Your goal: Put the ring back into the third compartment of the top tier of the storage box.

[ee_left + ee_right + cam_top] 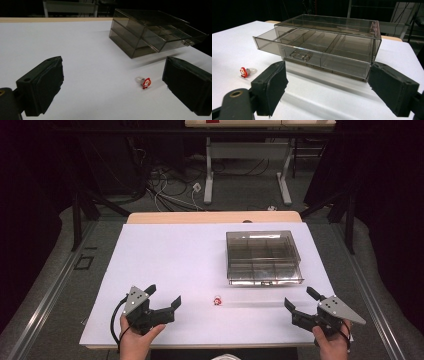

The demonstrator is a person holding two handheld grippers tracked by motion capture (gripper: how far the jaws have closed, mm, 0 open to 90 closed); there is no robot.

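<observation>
Left gripper: jaws spread wide, empty, low over white table | small red-and-white figure clip: lies loose ahead-right of left jaws, apart from both tools, apparently staged for pickup | smoked-plastic drawer organiser: drawer part-open, just ahead of right tool, presumably awaiting the clip | right gripper: jaws parted, empty.

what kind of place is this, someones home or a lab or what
Most likely a lab or recording studio, not a home: a white-topped table hemmed by black curtains, loose cables on the grey floor, and a staged setup of a smoky clear plastic drawer box and a small red-and-white figurine.
</observation>
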